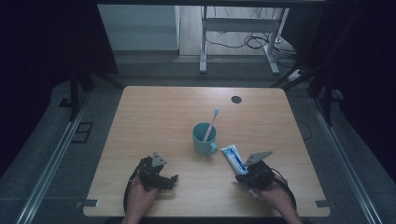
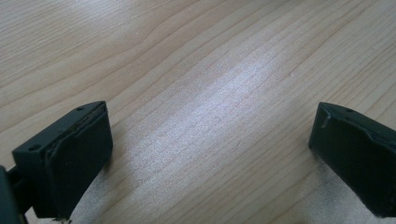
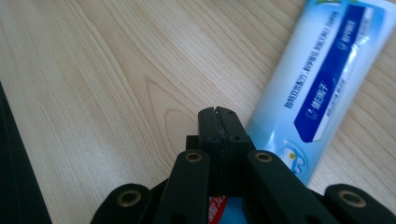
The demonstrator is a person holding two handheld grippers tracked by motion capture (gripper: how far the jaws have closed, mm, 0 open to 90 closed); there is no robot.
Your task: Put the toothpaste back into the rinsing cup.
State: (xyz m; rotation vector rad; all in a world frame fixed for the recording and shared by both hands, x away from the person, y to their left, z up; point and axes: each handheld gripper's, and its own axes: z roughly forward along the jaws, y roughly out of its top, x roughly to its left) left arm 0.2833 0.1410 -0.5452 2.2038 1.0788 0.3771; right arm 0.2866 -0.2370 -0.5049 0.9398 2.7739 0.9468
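My left gripper [image 2: 210,154] rests on the bare table [image 1: 154,116] with jaws spread wide, holding nothing. My right gripper [image 3: 219,126] has its jaws pressed together, empty, just beside the toothpaste tube [image 3: 327,79], which lies flat near the teal cup [image 1: 204,138] holding a toothbrush [image 1: 211,123]. I judge I should open first, then straddle the tube squarely.

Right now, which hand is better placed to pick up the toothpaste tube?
The right. Its claw sits at the near end of the toothpaste tube, jaws closed beside it. The left claw is open over bare table, with the cup nearer than the tube.
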